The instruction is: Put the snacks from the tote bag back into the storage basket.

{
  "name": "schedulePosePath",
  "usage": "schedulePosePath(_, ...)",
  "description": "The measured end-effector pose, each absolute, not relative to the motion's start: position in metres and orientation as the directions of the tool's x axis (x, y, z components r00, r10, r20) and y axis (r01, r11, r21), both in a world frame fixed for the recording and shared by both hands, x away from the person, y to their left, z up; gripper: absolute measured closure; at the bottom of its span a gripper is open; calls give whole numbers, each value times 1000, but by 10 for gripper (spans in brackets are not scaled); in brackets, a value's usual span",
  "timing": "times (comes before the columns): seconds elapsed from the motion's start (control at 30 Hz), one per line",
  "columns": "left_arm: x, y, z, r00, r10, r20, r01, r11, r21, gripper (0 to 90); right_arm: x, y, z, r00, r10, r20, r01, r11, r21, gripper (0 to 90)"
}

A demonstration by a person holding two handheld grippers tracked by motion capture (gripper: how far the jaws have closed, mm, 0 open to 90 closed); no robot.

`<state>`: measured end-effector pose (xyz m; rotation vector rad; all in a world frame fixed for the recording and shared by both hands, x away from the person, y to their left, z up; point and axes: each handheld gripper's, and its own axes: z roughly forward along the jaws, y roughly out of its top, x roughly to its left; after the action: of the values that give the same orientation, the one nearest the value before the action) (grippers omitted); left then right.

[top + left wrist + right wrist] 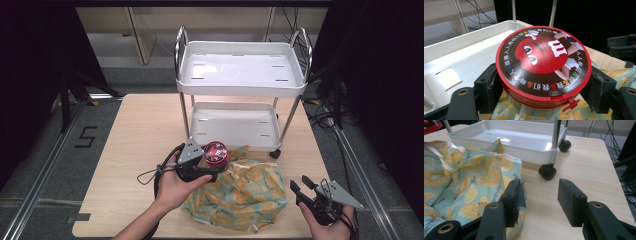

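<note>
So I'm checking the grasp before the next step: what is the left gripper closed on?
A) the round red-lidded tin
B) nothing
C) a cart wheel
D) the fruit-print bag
A: in the left gripper view, the left gripper has a pad pressed on each side of the round red-lidded tin, held above the fruit-print bag.

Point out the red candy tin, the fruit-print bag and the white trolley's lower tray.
Red candy tin (541, 63), left gripper view, middle of its printed lid.
Fruit-print bag (240, 195), high view, middle of the cloth.
Lower tray (232, 127), high view, bare floor of the tray.
</note>
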<state>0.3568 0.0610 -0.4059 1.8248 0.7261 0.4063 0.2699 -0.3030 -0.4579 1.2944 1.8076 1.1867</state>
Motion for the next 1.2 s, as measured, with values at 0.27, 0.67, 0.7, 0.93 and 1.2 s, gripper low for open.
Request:
schedulePosePath(0.27,363,63,-406,740,669,-66,288,-228,930,253,270,-303,-458,-335,942,16,391,124,912,541)
schedulePosePath(0.67,372,62,-403,718,694,-54,291,-228,929,253,270,-305,-457,-330,944,8,373,123,920,541)
schedulePosePath(0.7,372,62,-403,714,698,-58,292,-223,930,253,269,-305,-457,-331,943,30,385,106,917,541)
schedulePosePath(0.93,376,62,-403,705,707,-52,292,-222,930,253,269,-305,-457,-325,945,31,392,104,914,541)
schedulePosePath(1.2,379,62,-405,684,727,-61,302,-206,931,253,269,-305,-458,-325,945,27,388,107,916,541)
